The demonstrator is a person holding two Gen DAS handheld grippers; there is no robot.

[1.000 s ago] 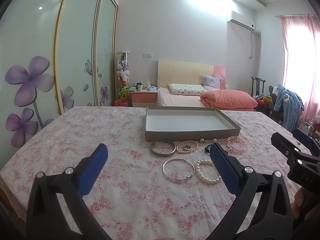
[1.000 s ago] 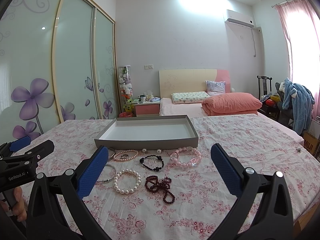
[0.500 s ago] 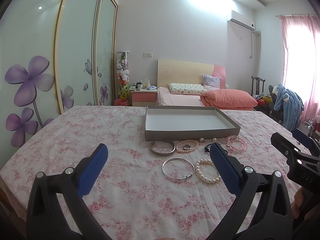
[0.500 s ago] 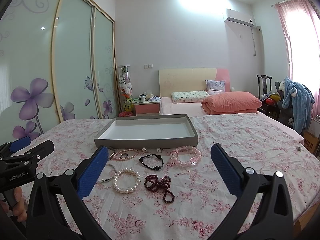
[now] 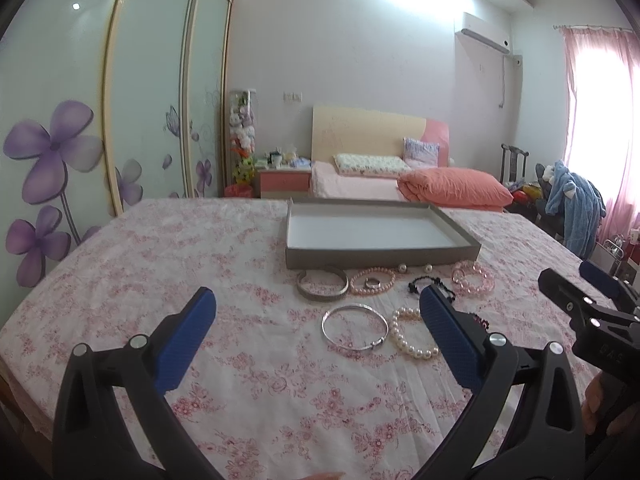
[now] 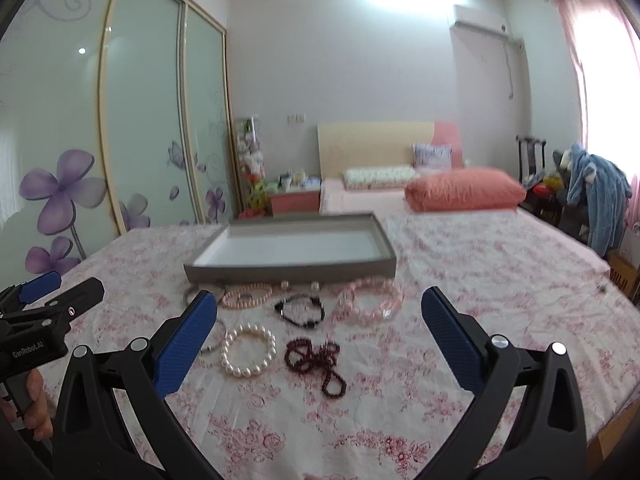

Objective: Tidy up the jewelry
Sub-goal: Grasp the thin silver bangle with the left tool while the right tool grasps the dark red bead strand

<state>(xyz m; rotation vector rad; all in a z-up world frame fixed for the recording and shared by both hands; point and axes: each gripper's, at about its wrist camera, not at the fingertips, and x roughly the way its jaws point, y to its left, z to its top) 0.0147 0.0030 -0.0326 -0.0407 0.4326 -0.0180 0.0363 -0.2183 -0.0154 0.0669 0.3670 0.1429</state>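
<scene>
Hovering over the floral bedspread (image 5: 240, 240), we hold both the left gripper (image 5: 316, 312) and right gripper (image 6: 320, 312) wide open, empty; bracelets (image 6: 248, 350) lie before the gray tray (image 6: 288, 270) mid-bed.

This is looking like a bedroom in a home: far ahead of the jaws a bed (image 5: 360, 188) with a pale wooden headboard (image 5: 368, 130) is standing against the back wall, carrying a patterned pillow (image 5: 370, 160) and a folded salmon-pink quilt (image 5: 456, 186). Off to the left of the jaws a sliding wardrobe (image 5: 120, 120) with frosted doors is showing purple flower prints, and a pink bedside cabinet (image 5: 285, 182) is sitting between it and the bed. To the right, pink curtains (image 5: 624, 160) are glowing with daylight beside a wall-mounted air conditioner (image 5: 484, 34).
</scene>
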